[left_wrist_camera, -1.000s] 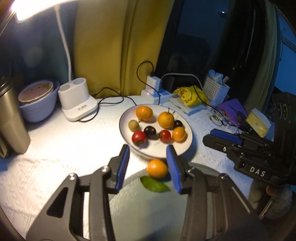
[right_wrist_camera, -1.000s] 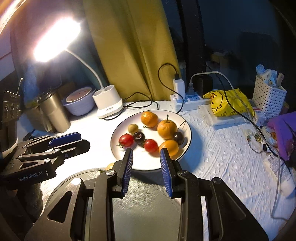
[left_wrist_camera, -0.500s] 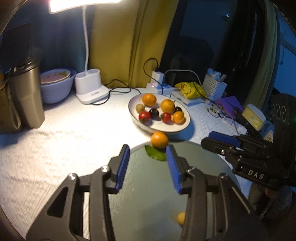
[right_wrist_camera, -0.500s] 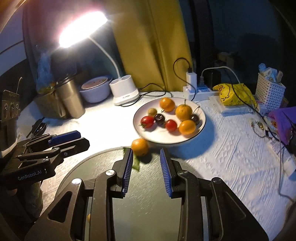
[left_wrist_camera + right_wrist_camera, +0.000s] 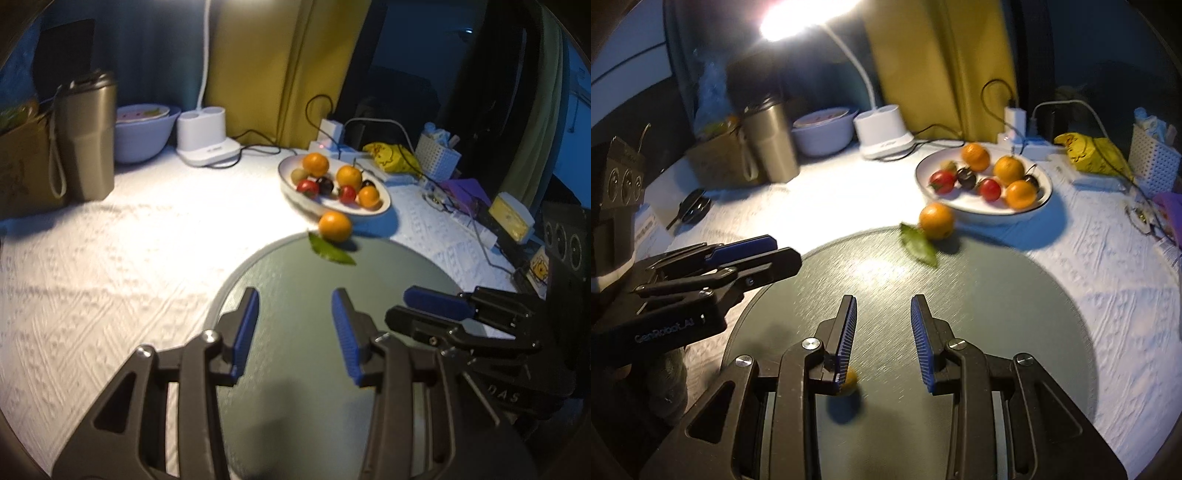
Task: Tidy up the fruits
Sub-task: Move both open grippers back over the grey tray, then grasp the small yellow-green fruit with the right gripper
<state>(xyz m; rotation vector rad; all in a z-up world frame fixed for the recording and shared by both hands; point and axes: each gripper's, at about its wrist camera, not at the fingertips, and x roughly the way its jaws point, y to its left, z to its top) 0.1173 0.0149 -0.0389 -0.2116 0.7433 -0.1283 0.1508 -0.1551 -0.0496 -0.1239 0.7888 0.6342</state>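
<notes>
A white plate [image 5: 384, 206] holds several fruits: oranges, red tomatoes and dark cherries. An orange [image 5: 335, 226] with a green leaf [image 5: 330, 253] sits on the far edge of a round grey tray [image 5: 280, 280], just in front of the plate. My left gripper [image 5: 295, 299] hovers over the tray's middle, open and empty. My right gripper [image 5: 882, 306] is beside it, also open with nothing between its pads. Each gripper shows in the other's view, the right [image 5: 397, 306] and the left [image 5: 786, 251]. A small yellow-orange fruit [image 5: 849, 380] lies on the tray, half hidden under my right gripper's left finger.
At the back stand a white lamp base [image 5: 207, 147], a pale bowl [image 5: 144, 136], a steel tumbler [image 5: 86, 136] and a cardboard box. Behind and right of the plate are a power strip with cables [image 5: 332, 144], a yellow bag [image 5: 388, 158] and a white basket [image 5: 439, 155].
Both grippers have drawn back from the plate and sunk a little; plate and orange now look farther off. The orange stays at the tray's edge. The small fruit has come into the right view.
</notes>
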